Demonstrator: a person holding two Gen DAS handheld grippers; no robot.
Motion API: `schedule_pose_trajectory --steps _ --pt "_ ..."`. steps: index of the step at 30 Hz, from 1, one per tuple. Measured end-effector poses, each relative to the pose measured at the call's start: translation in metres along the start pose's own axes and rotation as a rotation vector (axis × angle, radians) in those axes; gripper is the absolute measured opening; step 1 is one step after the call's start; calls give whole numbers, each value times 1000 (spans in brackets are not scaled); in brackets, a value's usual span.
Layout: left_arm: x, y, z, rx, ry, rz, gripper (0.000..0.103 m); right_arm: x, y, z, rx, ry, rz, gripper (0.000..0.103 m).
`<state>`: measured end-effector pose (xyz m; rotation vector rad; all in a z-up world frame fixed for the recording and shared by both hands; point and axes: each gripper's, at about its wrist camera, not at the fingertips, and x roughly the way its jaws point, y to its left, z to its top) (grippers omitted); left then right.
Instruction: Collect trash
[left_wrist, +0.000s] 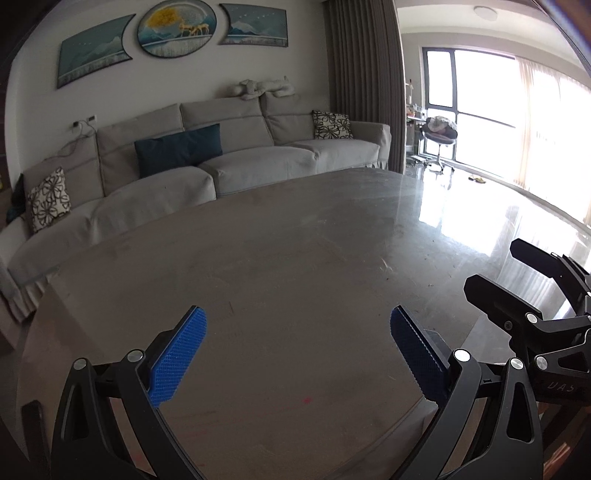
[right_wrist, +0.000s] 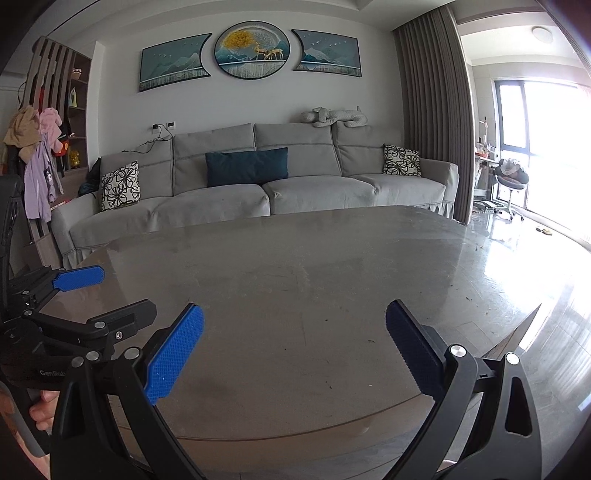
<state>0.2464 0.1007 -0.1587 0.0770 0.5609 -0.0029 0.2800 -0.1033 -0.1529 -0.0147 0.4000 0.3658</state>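
- The left hand-held gripper (left_wrist: 298, 317) is spread wide, its blue pads (left_wrist: 177, 356) holding nothing; it hangs over the near part of the grey tabletop (left_wrist: 295, 240).
- The right hand-held gripper (right_wrist: 294, 315) is likewise spread and empty, just beside the left one; a hand's fingers (right_wrist: 40, 410) show at the lower left of the right wrist view.
- No trash can be made out on the tabletop; only small dark specks (right_wrist: 369, 339) and a faint red mark (left_wrist: 306, 400) lie there.
- Beyond the tabletop stands a grey sofa (right_wrist: 258, 195) with a teal cushion (right_wrist: 246, 167).
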Motion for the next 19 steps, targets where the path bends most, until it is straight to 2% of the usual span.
schedule_pose_trajectory --steps 13,16,19 --pt "-1 24 -3 -3 6 39 99 10 22 1 -21 8 31 98" --pt "-2 27 -6 -9 -6 83 99 13 22 1 -22 13 33 98" --pt "-3 28 -6 2 -9 85 99 14 23 1 -20 13 36 98"
